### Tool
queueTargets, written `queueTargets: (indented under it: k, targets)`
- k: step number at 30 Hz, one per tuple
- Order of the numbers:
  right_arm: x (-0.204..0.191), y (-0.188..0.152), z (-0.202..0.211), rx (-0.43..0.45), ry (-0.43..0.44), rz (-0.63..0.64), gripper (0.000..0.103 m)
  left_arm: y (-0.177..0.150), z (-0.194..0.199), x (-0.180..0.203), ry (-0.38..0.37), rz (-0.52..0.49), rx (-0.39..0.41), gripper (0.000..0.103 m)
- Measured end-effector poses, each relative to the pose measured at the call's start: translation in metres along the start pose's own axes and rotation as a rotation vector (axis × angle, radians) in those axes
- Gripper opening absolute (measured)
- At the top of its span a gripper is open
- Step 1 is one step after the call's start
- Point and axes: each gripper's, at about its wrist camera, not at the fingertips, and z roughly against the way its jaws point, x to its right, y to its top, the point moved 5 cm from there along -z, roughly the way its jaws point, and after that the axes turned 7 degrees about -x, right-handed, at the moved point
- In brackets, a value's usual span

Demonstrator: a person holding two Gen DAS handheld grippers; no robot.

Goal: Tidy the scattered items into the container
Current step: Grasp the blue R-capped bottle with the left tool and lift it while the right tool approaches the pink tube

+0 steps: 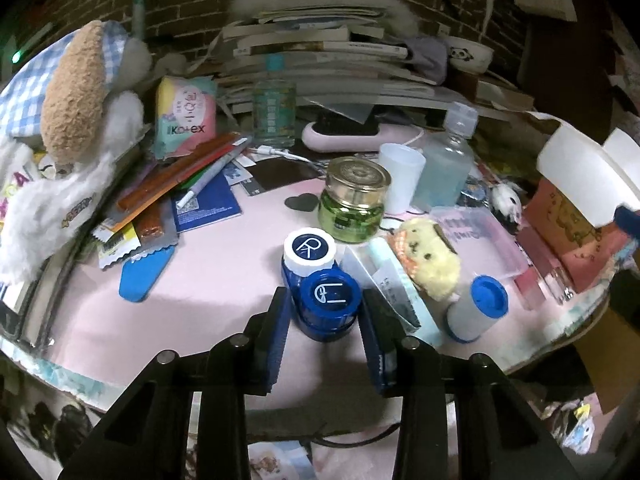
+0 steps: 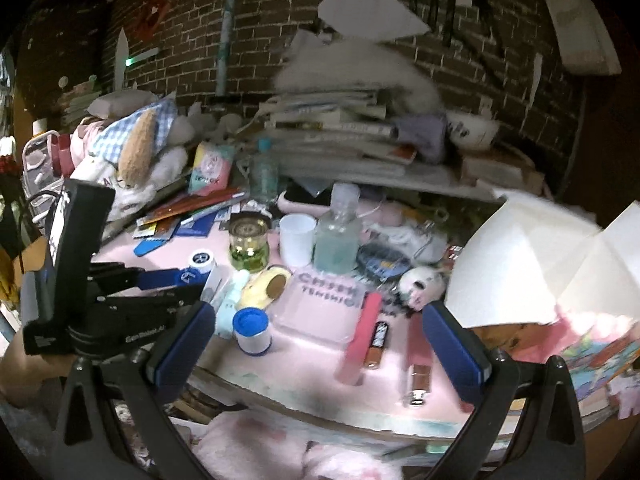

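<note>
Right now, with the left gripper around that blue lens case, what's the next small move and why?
Probably close the left gripper on the blue lens case: its fingers already flank the blue cap with small gaps either side, so nothing is gripped yet. The right gripper hangs open, clear.

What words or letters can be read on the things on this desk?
"kotex": pad pack.
"R": white cap.
"L": blue cap.
"Gen Robot.AI": left gripper's body.
Pink box lettering, book spines, bottle label: too blurred.
</note>
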Motion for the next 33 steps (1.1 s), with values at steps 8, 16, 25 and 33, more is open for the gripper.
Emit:
queueTargets:
  k: [8, 16, 25, 33]
  targets:
    - [0.014, -0.01, -0.026, -0.056, 0.066, -0.064, 0.103, 0.005, -0.007, 0.0, 0.037, -0.015, 0.01, 0.031]
    - [0.022, -0.015, -0.041, -0.085, 0.043, -0.059, 0.103, 0.011, -0.013, 0.0, 0.073, -0.031, 0.025, 0.031]
    - [0.03, -0.022, -0.05, -0.116, 0.047, -0.087, 0.103, 0.014, -0.017, -0.002, 0.07, -0.026, 0.03, 0.029]
    - [0.038, -0.028, -0.056, -0.133, 0.033, -0.106, 0.103, 0.019, -0.009, -0.005, 0.074, -0.032, 0.053, 0.027]
